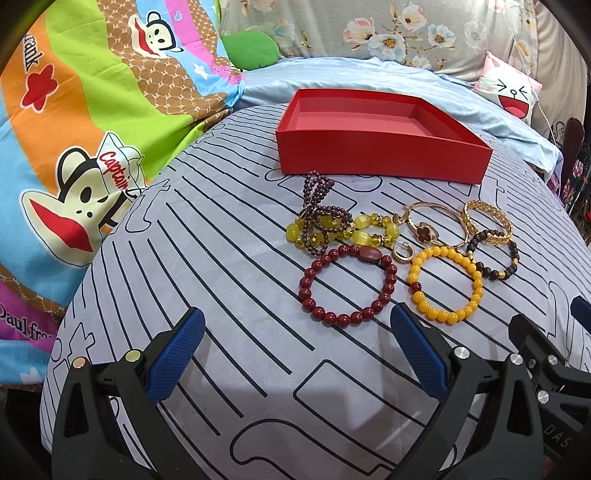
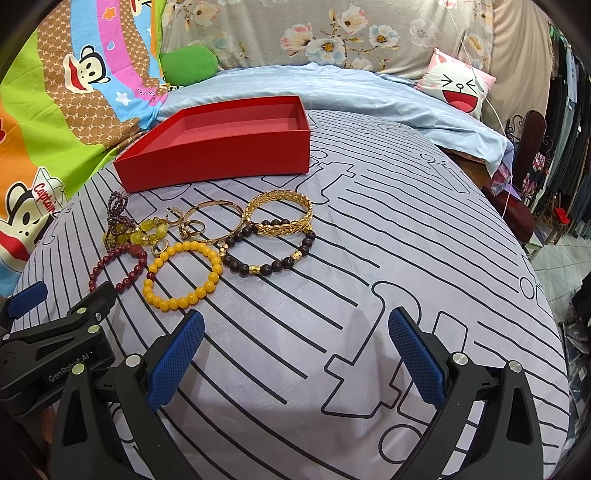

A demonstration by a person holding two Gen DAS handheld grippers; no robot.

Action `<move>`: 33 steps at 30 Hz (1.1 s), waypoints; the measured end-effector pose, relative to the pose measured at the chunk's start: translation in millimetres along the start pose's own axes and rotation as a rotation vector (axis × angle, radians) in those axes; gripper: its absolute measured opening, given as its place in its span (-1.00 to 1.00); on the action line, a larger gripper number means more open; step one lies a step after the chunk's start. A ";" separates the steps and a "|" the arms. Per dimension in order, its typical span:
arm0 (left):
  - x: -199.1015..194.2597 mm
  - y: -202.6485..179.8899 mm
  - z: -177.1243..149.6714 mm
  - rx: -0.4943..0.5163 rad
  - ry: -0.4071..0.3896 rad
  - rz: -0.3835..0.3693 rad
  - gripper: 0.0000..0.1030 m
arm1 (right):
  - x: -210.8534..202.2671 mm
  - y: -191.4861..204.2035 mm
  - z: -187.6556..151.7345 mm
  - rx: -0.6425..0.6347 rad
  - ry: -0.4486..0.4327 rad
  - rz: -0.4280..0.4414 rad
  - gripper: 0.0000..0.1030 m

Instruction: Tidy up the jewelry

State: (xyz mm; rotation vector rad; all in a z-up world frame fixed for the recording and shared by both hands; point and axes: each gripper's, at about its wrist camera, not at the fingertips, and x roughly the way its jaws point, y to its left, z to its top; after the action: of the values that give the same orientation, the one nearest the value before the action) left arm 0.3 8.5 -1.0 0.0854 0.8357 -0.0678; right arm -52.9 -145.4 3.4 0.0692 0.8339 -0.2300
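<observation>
An empty red box (image 1: 380, 153) (image 2: 218, 162) stands on the striped grey sheet. In front of it lies a cluster of jewelry: a dark red bead bracelet (image 1: 347, 286) (image 2: 114, 271), a yellow bead bracelet (image 1: 445, 282) (image 2: 183, 275), a dark brown bead bracelet (image 1: 495, 254) (image 2: 267, 247), a gold leaf bangle (image 1: 487, 221) (image 2: 279, 212), a thin gold bangle (image 1: 430, 225) (image 2: 216, 221), a pale yellow bead bracelet (image 1: 343, 229) and a purple bead strand (image 1: 319, 206) (image 2: 118, 210). My left gripper (image 1: 297, 323) is open and empty, near the red bracelet. My right gripper (image 2: 295, 326) is open and empty, right of the yellow bracelet.
A colourful cartoon quilt (image 1: 74, 129) lies bunched at the left. A light blue blanket (image 1: 369, 74) and a floral pillow (image 2: 332, 33) lie behind the box. A pink cartoon cushion (image 2: 458, 83) sits at the back right. The bed's edge drops off at the right (image 2: 546, 295).
</observation>
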 end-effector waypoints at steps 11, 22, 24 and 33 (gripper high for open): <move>2.4 8.9 2.9 -0.034 0.019 -0.015 0.86 | -0.2 -8.7 2.6 0.005 0.014 0.008 0.87; 1.5 14.2 35.0 -0.024 -0.004 -0.032 0.86 | -2.1 -5.3 20.7 -0.012 -0.008 0.003 0.87; 4.5 13.8 45.0 -0.026 -0.005 -0.043 0.86 | 0.1 -6.7 27.0 -0.012 -0.010 0.003 0.87; 35.7 6.9 72.2 -0.009 0.005 -0.086 0.85 | 15.9 -16.1 44.9 0.012 -0.001 -0.001 0.87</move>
State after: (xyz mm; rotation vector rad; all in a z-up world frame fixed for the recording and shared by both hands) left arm 78.1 7.0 21.1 0.0411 0.8448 -0.1448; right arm -13.7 -170.6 22.2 0.0799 0.8315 -0.2359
